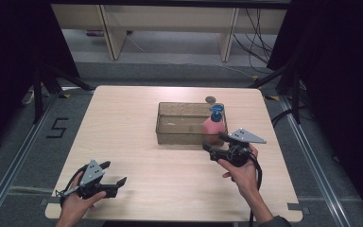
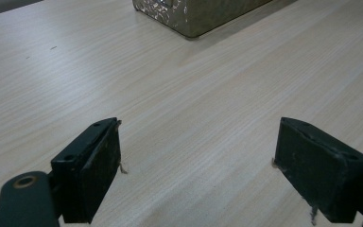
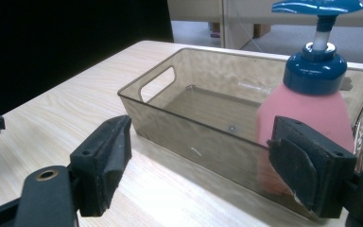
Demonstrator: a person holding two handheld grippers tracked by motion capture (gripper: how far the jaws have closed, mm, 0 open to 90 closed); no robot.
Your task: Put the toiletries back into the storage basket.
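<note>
The right gripper point(image 3: 198, 165) hangs with jaws spread wide just before the tinted bin point(image 3: 170, 116), holding nothing. Inside the bin's right end stands an upright pink pump bottle point(image 3: 307, 109) with a blue collar and blue pump head. The left gripper point(image 2: 198, 165), likewise wide and empty, sits over bare table point(image 2: 194, 94) well apart.

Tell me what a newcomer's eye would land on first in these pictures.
First the pink pump bottle with its blue top, standing at the right end inside the clear brownish bin mid-table. Next the right gripper, open just in front of that bin, and the left gripper, open over bare wood.
</note>
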